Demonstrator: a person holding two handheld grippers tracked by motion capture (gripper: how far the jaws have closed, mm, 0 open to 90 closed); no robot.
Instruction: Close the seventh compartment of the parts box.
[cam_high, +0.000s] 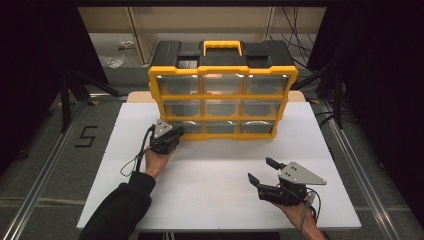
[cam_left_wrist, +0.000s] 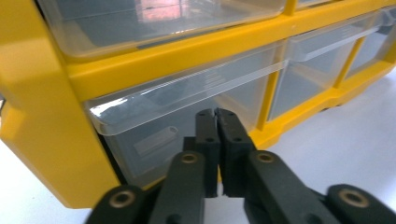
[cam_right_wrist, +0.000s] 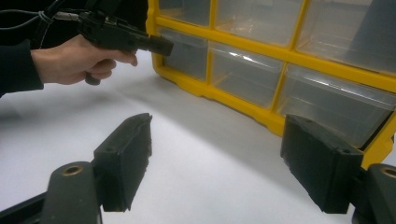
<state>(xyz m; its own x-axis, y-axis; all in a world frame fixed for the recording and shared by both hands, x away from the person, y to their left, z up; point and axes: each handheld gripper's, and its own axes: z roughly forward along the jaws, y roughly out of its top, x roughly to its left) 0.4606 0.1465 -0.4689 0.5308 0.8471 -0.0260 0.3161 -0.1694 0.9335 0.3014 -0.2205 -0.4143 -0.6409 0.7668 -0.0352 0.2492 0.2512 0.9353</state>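
A yellow-framed organiser (cam_high: 223, 96) with a black top and a yellow handle stands at the back of the white board (cam_high: 215, 190); it has three rows of clear drawers. My left gripper (cam_high: 179, 131) is level at its lower left corner. Its jaws are shut, and the left gripper (cam_left_wrist: 215, 114) has its tips just under the lip of the bottom-left drawer (cam_left_wrist: 154, 140), with nothing visibly between them. My right gripper (cam_high: 261, 170) stands open over the board's front right, away from the organiser. The right gripper (cam_right_wrist: 217, 126) faces the bottom row, nothing between its jaws; the left gripper (cam_right_wrist: 163, 45) shows farther off.
The drawers (cam_right_wrist: 243, 77) look empty through their clear fronts. The board's edges drop to a grey floor with metal rails (cam_high: 47, 170) on both sides. A black "5" (cam_high: 86, 136) is marked on the floor at left. Dark stands and curtains flank the table.
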